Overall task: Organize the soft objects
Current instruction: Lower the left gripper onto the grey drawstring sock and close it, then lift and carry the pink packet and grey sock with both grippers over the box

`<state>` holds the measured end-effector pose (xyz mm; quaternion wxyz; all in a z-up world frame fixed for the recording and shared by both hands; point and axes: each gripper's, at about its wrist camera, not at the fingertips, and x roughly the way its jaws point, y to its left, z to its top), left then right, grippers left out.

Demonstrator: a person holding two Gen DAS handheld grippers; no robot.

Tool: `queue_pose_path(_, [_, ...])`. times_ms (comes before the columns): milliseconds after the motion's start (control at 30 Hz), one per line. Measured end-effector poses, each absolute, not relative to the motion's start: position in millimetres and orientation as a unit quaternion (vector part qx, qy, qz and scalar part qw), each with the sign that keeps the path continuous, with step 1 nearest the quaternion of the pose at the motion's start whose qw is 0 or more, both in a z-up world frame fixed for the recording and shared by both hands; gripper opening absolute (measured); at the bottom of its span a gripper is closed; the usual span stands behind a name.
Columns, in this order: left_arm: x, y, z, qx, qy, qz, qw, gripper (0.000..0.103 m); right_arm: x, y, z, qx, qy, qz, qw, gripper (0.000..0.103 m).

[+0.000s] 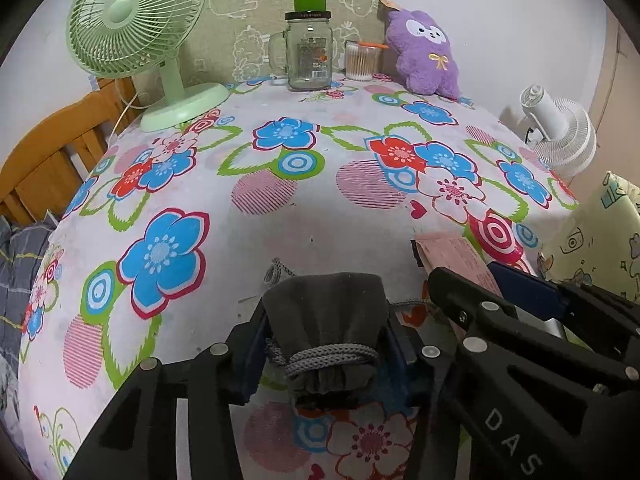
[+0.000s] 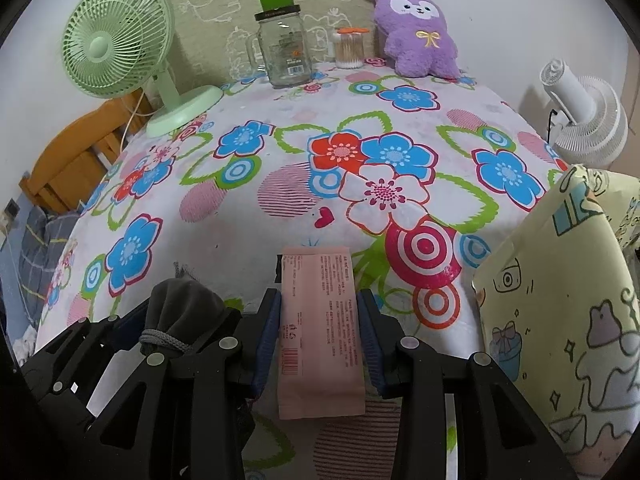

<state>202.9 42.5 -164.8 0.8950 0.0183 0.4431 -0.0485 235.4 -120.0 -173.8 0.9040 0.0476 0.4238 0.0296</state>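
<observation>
My left gripper (image 1: pixel 326 340) is shut on a grey drawstring pouch (image 1: pixel 328 320), which sits between its blue pads low over the floral tablecloth (image 1: pixel 280 220). The pouch also shows in the right wrist view (image 2: pixel 180 312). My right gripper (image 2: pixel 318 324) is shut on a flat pink packet (image 2: pixel 320 328) with printed text, held just above the cloth. The packet shows in the left wrist view (image 1: pixel 456 256) to the right of the pouch. A purple plush toy (image 1: pixel 426 52) sits at the table's far right edge, also seen in the right wrist view (image 2: pixel 418 32).
A green desk fan (image 1: pixel 132 36) stands far left. A glass mason jar (image 1: pixel 310 52) and a cotton-swab box (image 1: pixel 362 60) stand at the back. A white fan (image 1: pixel 560 136) is off the right edge. A cream cartoon-print pillow (image 2: pixel 568 300) lies near right. A wooden bedframe (image 1: pixel 52 152) is left.
</observation>
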Motion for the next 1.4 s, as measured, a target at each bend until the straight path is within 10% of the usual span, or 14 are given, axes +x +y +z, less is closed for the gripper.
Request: queue_pose_path(1400, [110.9, 59.9, -79.4, -0.025, 0.361, -0.031, 0.932, 0.049, 138.5, -94.8, -86.8, 0.007, 0.347, 0.069, 0.935, 0.042])
